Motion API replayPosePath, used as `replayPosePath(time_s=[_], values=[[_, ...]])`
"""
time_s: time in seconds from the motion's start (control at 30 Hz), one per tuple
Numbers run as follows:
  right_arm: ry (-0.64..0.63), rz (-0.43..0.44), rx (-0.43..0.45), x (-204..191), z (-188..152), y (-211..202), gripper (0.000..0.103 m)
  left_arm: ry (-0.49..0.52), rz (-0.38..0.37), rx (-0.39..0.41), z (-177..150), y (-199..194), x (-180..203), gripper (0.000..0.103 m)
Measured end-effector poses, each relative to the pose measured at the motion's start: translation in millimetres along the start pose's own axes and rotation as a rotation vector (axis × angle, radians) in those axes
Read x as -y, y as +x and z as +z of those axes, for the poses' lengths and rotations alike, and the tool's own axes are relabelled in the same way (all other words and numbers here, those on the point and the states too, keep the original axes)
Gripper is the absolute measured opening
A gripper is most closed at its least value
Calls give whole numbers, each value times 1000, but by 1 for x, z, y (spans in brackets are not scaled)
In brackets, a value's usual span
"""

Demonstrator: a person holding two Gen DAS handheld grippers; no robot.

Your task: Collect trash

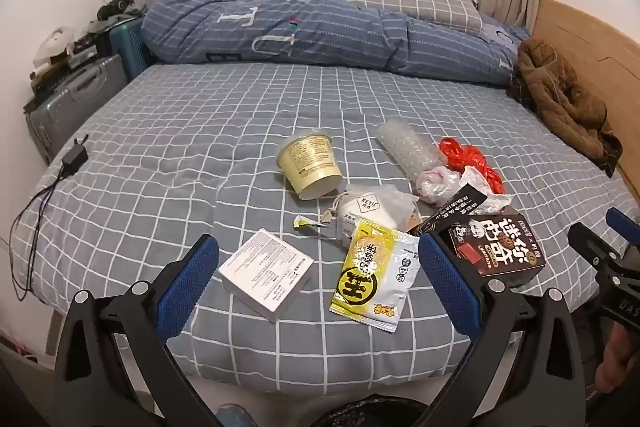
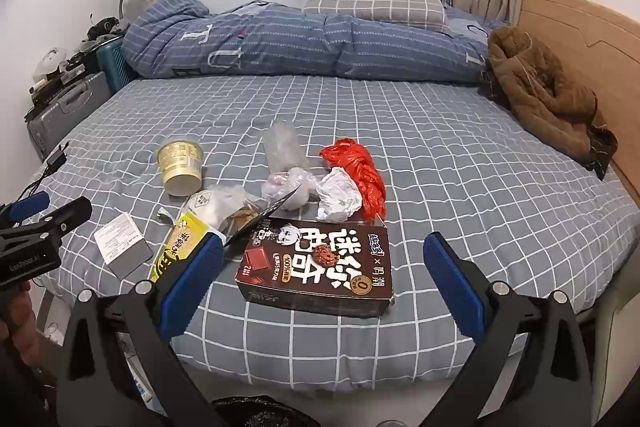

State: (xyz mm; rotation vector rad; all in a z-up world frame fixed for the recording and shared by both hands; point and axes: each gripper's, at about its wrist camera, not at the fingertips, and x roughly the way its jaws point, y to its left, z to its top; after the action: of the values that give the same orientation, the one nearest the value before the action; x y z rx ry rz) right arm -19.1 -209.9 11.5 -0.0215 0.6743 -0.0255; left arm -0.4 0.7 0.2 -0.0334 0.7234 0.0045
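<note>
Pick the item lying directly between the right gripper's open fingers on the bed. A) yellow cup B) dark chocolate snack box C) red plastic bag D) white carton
B: the dark chocolate snack box lies framed by the right gripper, whose jaws are wide open.

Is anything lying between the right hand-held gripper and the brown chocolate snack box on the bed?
Nothing visible does. The right hand-held gripper hangs open above the near edge of the grey checked bed sheet, and the brown cardboard chocolate snack box lies flat straight ahead between its blue fingers. The other litter sits beyond or left of the box.
</note>
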Motion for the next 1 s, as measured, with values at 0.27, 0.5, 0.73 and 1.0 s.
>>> replayPosePath(time_s=[0.27,0.5,0.73,1.0], values=[[24,16,5,3,-1,1,96,25,15,-24,-3,7,4,97],[37,9,11,3,2,-1,96,15,21,-20,-4,7,0,97],[37,8,12,4,2,-3,96,15,47,-8,-2,4,-1,97],[33,4,4,2,1,-1,96,14,56,-12,0,5,-5,97]])
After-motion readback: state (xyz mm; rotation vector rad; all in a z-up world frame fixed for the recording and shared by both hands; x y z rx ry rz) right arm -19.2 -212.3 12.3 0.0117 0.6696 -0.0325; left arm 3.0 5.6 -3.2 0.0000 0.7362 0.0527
